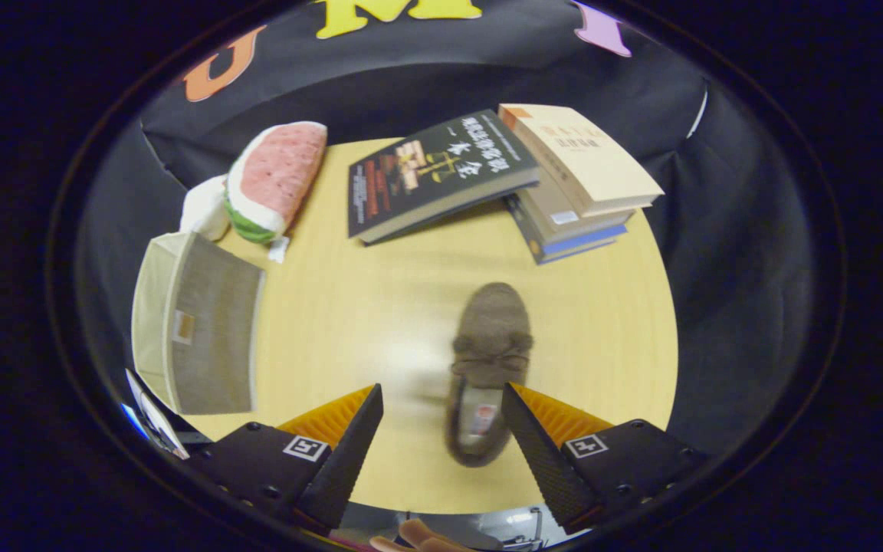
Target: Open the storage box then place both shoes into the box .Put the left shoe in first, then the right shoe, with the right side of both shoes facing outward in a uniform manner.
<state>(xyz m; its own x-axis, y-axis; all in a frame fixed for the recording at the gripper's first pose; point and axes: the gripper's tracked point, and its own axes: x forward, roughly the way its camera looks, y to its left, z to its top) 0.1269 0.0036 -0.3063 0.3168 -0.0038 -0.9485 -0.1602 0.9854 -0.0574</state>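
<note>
My claw [441, 429] hangs released above the pale wood-grain bench [380, 307], its two dark, knurled fingers spread wide with ribbed orange backing behind each. Between them, closer to the right finger, lies a brown suede moccasin [487, 360] with a small bow across the vamp and a pale lining; its toe points away from me, its heel sits between the fingertips, and neither finger touches it. It looks slightly blurred. Off to the left, at the bench edge, sits the storage box [196, 326], a beige fabric cube with a coarse woven grey-brown face bearing a small tag; I cannot tell whether it is open. Beyond it rests a plush watermelon slice [277, 180], pink and nubbly with a green rind. Farther ahead, a dark glossy book [438, 176] leans against a stack of books [576, 184].
</note>
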